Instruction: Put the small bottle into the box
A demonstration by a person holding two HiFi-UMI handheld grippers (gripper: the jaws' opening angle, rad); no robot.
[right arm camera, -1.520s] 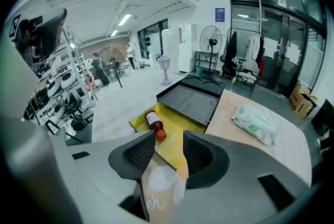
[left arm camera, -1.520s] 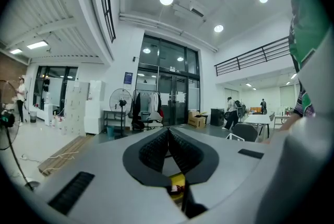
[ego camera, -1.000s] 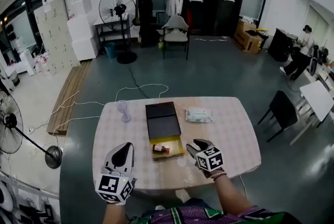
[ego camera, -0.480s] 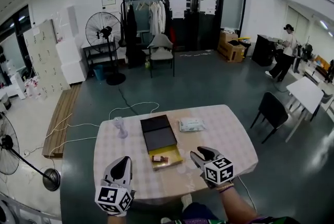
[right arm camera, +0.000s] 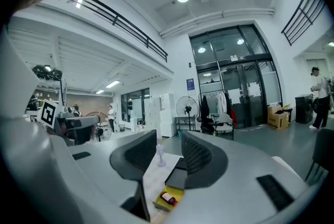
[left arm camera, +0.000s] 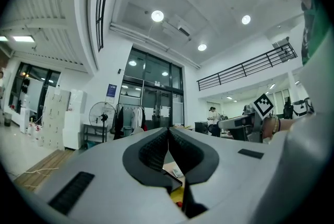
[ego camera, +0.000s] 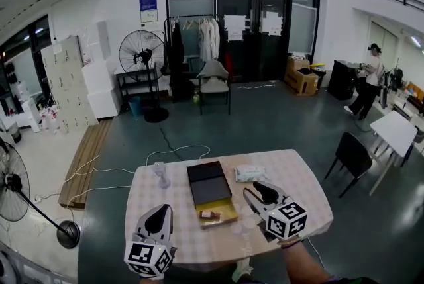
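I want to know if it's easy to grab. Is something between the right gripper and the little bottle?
No, nothing visible. The little bottle lies in the open yellow box, and the right gripper, jaws apart and empty, sees it plainly between them.

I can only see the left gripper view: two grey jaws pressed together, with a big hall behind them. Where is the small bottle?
Observer: The bottle lies inside the open box on the table. The head view shows it plainly.
Visitor: Is the other gripper holding anything?
Observer: No. The right gripper has its jaws apart with nothing between them. It hangs just right of the box.
Visitor: Is anything else on that table?
Observer: A small clear stemmed object stands left of the box.
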